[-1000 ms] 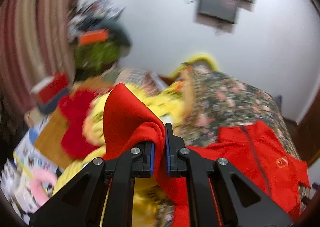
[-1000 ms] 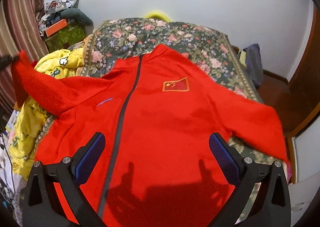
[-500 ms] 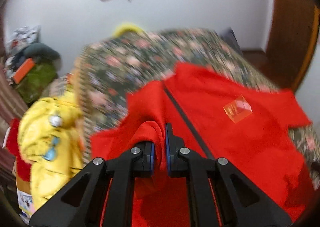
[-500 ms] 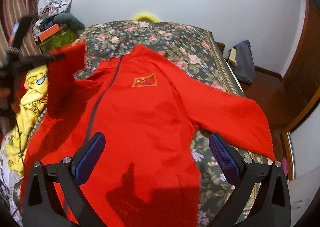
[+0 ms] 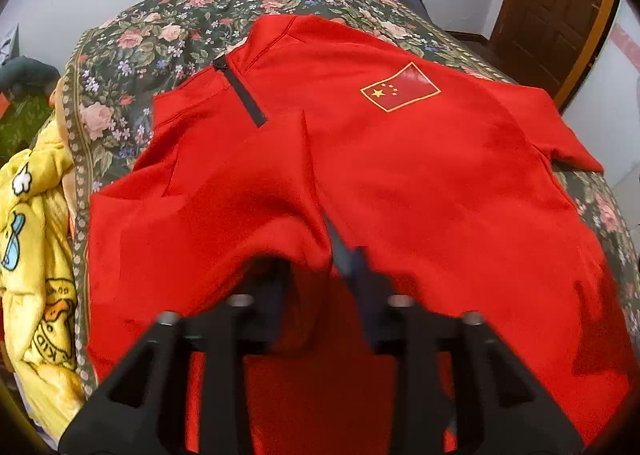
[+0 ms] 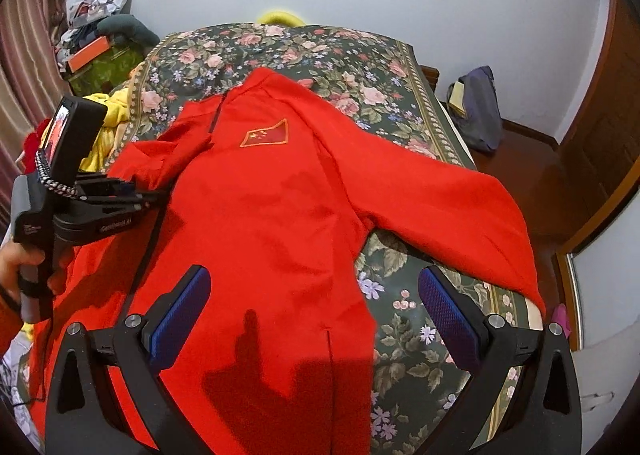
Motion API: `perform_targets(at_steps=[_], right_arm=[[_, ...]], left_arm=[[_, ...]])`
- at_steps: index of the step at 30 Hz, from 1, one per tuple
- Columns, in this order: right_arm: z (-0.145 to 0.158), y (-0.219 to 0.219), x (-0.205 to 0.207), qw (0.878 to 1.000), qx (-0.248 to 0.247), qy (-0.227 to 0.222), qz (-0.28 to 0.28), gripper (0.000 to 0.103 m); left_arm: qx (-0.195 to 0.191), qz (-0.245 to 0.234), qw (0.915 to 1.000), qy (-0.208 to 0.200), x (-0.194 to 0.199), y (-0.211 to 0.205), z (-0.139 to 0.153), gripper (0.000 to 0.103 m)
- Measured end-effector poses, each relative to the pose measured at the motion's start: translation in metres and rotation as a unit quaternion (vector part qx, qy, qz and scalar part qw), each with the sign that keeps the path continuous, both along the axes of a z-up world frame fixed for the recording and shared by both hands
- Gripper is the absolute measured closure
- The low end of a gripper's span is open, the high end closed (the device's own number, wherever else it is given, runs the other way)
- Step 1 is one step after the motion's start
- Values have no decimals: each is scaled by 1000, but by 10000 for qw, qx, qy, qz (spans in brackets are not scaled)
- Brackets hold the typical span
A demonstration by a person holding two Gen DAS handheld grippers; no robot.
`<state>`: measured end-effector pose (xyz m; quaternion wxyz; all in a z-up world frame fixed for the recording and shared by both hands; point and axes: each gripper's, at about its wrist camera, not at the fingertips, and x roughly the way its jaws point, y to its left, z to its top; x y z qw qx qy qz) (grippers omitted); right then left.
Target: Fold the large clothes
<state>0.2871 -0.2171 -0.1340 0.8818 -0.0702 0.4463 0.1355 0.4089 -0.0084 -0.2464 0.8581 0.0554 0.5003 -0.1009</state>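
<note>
Jacket (image 6: 272, 223), red and zipped, lies front-up on the floral bedspread (image 6: 320, 55), and we see its long axis running away from us, collar toward the white wall, hem toward our grippers. Its flag badge (image 5: 400, 91) sits on the chest, beside the dark zipper (image 5: 244, 93). Our left gripper (image 5: 320, 275) has the left sleeve (image 5: 240, 199) laid across the jacket's front; red cloth sits between the fingers, which look slightly apart and blurred, so we cannot tell whether they pinch or have let go. In the right wrist view we see that same left gripper (image 6: 156, 195) from the side, low over the folded sleeve. Our right gripper (image 6: 316, 315) hangs above the lower part of the jacket with its blue pads (image 6: 180, 315) spread wide, holding nothing. The other sleeve (image 6: 452, 207) stretches out flat toward the right edge of the bed. A yellow blanket (image 5: 36, 255) is heaped just beside the bed on the left. A green box (image 6: 106, 69) by the curtain carries an orange carton (image 6: 87, 53) and loose clutter.
</note>
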Motion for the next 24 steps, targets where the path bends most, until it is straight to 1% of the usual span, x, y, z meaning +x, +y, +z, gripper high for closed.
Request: perform_targets(at_steps=[1,2,4,6,7,10,11,13,15,17,19,24], right_arm=[[3,4,0,10000,-17,-29,43,0],[6,10,-1,9999,-54,-85,107,0],[13,21,-2,9995,-123,-191,217,0],[20,38,-2,9986,-205,-317,383,0],[22,44,-2,9981,-230,-345,445,0],[28,74,-1,9959,-270,-460,733,0],[29,83,1,9951,-258,-457,835,0],[27,100,3,9938,-231,-448,990,0],[22,125,8,9915,-251,-404,1210,0],[13,150,15,9888,-286,-289,1438,0],[2,174,21,9860,-291,-132,1634,0],[-33,225,34,9777,-384,273,2048,1]], left_arm=[[8,-23,10000,-43,-5,3,3,52],[30,-44,9999,-136,-14,8,9,48],[28,-9,9996,-270,-24,20,18,44],[-52,164,9990,-422,-38,42,29,38],[-87,277,9984,-484,-42,55,32,37],[-55,637,9959,-643,-54,92,39,36],[-24,803,9943,-707,-59,110,40,36],[9,1015,9921,-742,-65,135,39,36],[-37,1281,9891,-728,-71,165,34,36],[-107,1530,9860,-660,-77,192,26,36],[-129,1713,9833,-594,-82,211,16,36],[-256,1923,9800,-449,-94,241,-6,36]])
